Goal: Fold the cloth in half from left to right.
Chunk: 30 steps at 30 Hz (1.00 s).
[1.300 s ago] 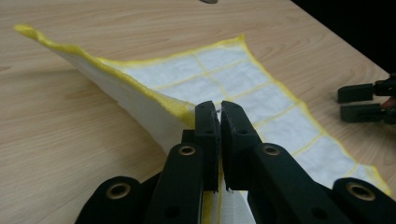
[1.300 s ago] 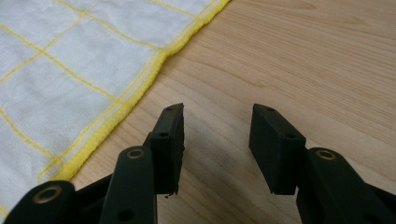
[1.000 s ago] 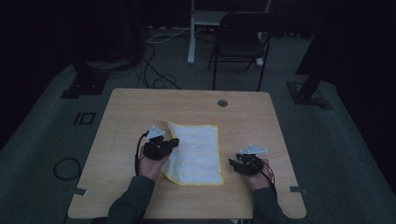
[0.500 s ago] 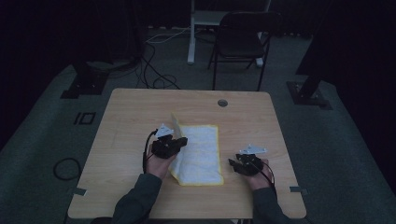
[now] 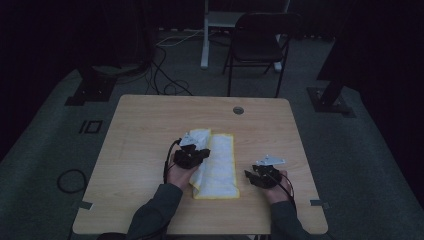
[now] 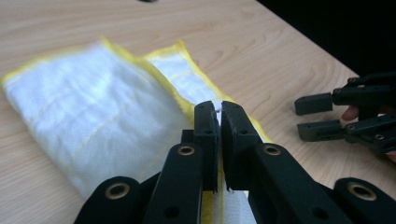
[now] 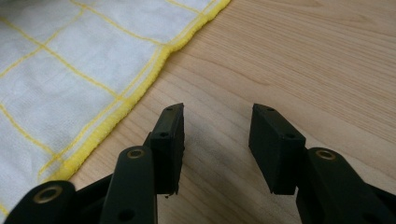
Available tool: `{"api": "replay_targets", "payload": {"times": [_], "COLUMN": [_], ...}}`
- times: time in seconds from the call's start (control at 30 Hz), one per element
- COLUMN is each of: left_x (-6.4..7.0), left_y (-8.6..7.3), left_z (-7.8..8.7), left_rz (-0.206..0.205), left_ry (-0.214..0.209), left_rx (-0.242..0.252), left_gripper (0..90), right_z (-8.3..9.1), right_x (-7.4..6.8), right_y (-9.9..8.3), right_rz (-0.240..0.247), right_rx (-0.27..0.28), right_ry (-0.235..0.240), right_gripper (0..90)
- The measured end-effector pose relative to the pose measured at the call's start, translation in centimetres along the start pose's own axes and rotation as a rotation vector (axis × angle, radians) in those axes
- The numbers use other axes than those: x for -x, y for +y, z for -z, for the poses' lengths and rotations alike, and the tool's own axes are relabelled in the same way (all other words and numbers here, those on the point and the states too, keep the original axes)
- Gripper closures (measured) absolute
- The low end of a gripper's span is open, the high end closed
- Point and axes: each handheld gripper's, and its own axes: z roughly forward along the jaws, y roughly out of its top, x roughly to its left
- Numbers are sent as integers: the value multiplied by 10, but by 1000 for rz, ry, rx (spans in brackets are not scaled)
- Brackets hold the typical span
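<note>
— What's the left gripper (image 6: 218, 114) got?

— One cloth (image 5: 220, 162), white with yellow edging and a thin yellow grid (partly folded over itself). The jaws are clamped on a fold of it, lifted above the rest — which lies flat at the middle of the table (image 5: 140, 130).

— And the right gripper (image 7: 215, 122)?

— Jaws spread, nothing between them, over bare wood just beside the cloth's yellow hem.

— Count?

— One cloth, two grippers, one table. Beyond it, one dark folding chair (image 5: 260, 45) on the floor.
</note>
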Motion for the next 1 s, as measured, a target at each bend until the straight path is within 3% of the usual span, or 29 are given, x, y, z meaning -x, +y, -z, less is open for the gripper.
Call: {"api": "replay_targets", "payload": {"times": [0.23,0.53,1.0], "left_x": [11,24,44], "left_y": [-2,4,13], "left_z": [-23,-32,-63], "left_rz": [-17,-43,-69], "left_ry": [-16,-32,-49], "left_rx": [-55,-61,-105], "left_gripper": [857,855,852], "right_z": [0,0,-1], "right_x": [0,0,0], "right_y": [0,0,0], "right_rz": [0,-1,0], "right_rx": [-1,0,3], "right_ry": [1,2,2], "right_gripper": [556,556,561]}}
